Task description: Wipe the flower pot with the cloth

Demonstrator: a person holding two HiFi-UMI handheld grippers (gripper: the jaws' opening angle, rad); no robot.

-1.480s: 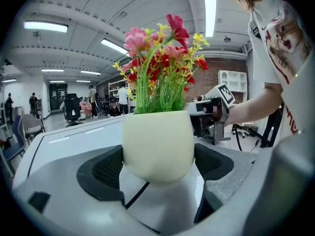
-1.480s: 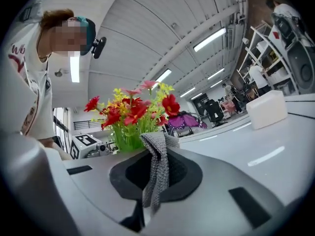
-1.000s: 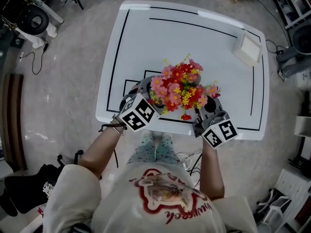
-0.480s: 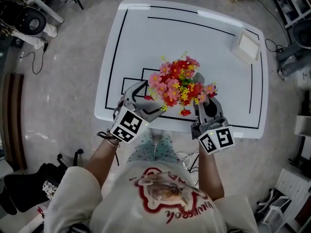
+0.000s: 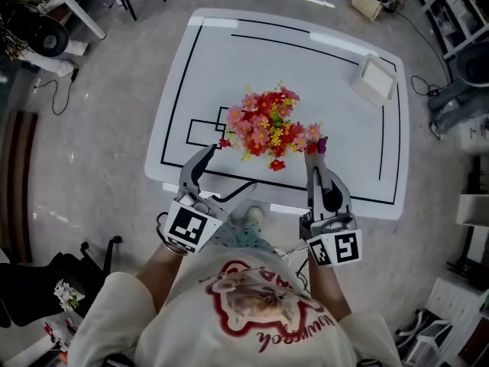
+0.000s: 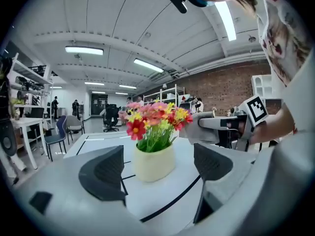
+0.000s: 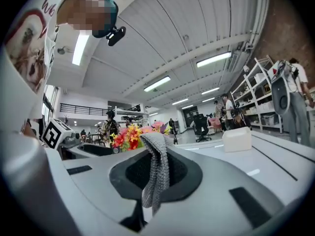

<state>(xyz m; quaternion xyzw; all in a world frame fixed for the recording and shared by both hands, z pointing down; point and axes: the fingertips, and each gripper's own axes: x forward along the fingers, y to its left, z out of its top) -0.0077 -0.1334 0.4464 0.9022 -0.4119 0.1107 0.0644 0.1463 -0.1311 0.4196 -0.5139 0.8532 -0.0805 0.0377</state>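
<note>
One cloth [image 7: 156, 171] between fingers [image 7: 186, 175] — pot [image 6: 154, 162] beyond, untouched

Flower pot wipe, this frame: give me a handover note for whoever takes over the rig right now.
Left claw: open, empty, aimed at the flower pot but apart from it.
Right claw: shut on the grey cloth, off the pot.
Pot: upright on the white table, near the person's edge, flowers in it.
Done: cloth is in hand; whether any wiping has happened cannot be told.
Left: bring the cloth to the pot's wall and wipe, probably steadying it with the left claw.
</note>
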